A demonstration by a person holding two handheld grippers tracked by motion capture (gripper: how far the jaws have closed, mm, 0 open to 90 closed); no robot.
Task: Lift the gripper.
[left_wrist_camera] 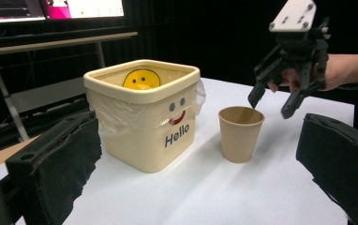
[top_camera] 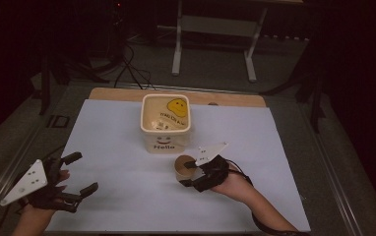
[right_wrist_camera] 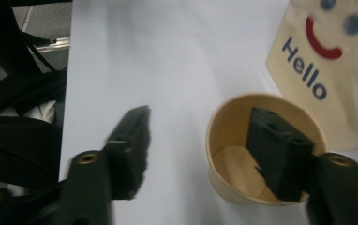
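Observation:
A brown paper cup (top_camera: 183, 167) stands upright and empty on the white sheet, just in front of a cream bin (top_camera: 165, 142) with a "Hello" face. My right gripper (top_camera: 186, 173) hangs over the cup, tilted down and open. In the right gripper view, one jaw dips into the mouth of the cup (right_wrist_camera: 233, 140) and the other stands outside its wall. No pad presses on the cup. My left gripper (top_camera: 85, 172) rests open at the near left with nothing between its jaws. From there the cup (left_wrist_camera: 240, 133), the bin (left_wrist_camera: 144, 145) and the right gripper (left_wrist_camera: 270, 108) are in sight.
The white sheet (top_camera: 127, 147) covers most of the table, and a wooden strip (top_camera: 235, 100) shows at its far edge. The bin is lined with a plastic bag and has a yellow smiley inside. A metal table frame (top_camera: 213, 29) and cables (top_camera: 129, 69) lie on the floor beyond.

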